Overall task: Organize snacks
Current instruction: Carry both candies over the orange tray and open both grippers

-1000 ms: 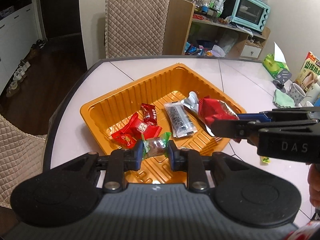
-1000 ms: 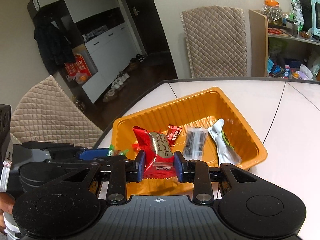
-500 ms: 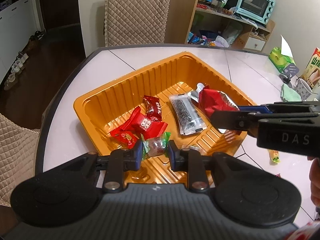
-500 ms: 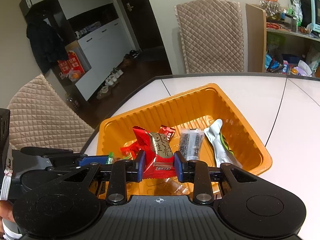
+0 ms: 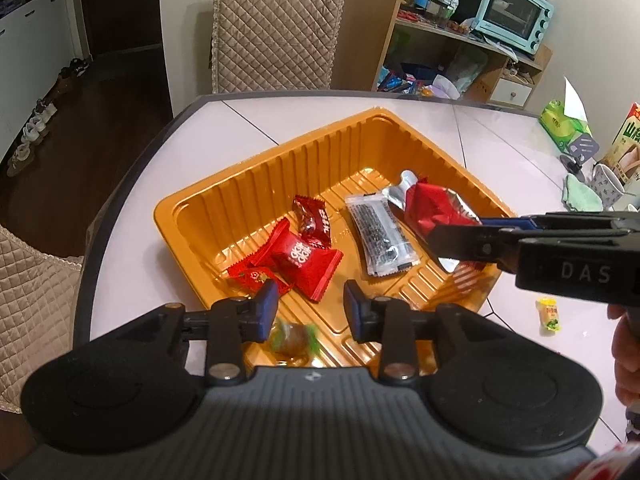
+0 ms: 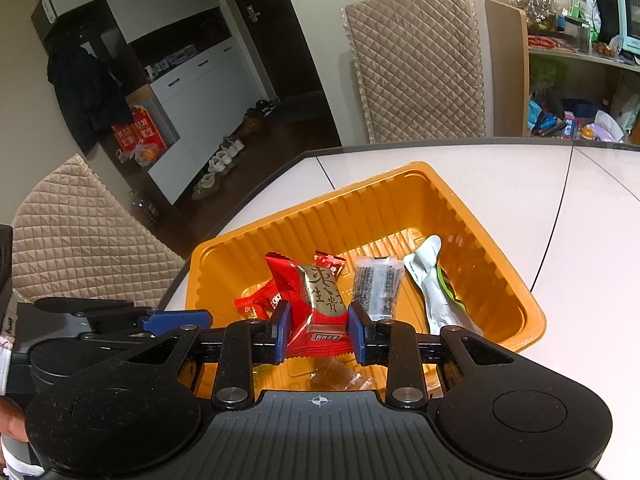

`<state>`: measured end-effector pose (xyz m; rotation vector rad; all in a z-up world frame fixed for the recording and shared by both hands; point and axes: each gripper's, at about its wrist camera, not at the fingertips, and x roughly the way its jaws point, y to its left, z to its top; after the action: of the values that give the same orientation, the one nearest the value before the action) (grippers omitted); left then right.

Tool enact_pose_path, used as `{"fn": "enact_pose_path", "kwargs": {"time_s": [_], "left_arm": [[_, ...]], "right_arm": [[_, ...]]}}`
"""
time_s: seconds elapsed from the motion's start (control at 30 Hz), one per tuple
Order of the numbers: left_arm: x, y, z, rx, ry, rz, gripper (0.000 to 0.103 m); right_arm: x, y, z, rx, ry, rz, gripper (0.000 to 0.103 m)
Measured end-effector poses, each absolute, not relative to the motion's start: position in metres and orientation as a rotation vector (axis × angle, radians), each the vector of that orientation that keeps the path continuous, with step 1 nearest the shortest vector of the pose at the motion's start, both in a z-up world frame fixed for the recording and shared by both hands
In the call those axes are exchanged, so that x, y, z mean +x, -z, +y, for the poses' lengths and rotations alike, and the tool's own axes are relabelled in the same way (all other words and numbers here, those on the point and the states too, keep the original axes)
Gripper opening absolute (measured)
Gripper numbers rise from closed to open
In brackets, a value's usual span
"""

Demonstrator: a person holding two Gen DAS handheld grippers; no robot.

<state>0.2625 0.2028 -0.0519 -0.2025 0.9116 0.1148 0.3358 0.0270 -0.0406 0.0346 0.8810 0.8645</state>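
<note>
Through the left wrist camera I am watching the left gripper (image 5: 311, 309), whose jaws have just been opening: the pads are standing apart with nothing pressed between them, and the green-wrapped candy (image 5: 295, 336) is blurring just below them over the near floor of the orange tray (image 5: 240, 184). It is light and crinkly, so I am worried it may bounce off the ribbed plastic or slide toward the low near rim. A small yellow candy (image 5: 549, 312) is lying on the white table (image 5: 132, 216), outside the tray.

Through the right wrist camera I am seeing the right gripper (image 6: 319, 331) clamped on a glossy red-and-gold packet (image 6: 316, 300), hanging above the tray's near end. The foil is slippery and puffy; a loose pinch could let it twist out early, or I could clip the left gripper working close beside it.
</note>
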Motion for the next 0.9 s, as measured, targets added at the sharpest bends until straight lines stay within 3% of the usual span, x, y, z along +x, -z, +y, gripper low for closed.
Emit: {"fn": "enact_pose_path", "kwargs": {"time_s": [0.77, 0.8, 0.9], "left_arm": [[0.256, 0.044, 0.214, -0.231, -0.131, 0.898, 0.032], [0.256, 0.043, 0.215, -0.232, -0.132, 0.897, 0.032], [0.253, 0.041, 0.215, -0.234, -0.134, 0.893, 0.034]], "right_arm": [[0.339, 0.054, 0.045, 0.097, -0.913, 0.927, 0.032], [0.341, 0.054, 0.044, 0.116, -0.916, 0.937, 0.036], [0.343, 0.052, 0.041, 0.162, -0.900, 0.941, 0.062]]}}
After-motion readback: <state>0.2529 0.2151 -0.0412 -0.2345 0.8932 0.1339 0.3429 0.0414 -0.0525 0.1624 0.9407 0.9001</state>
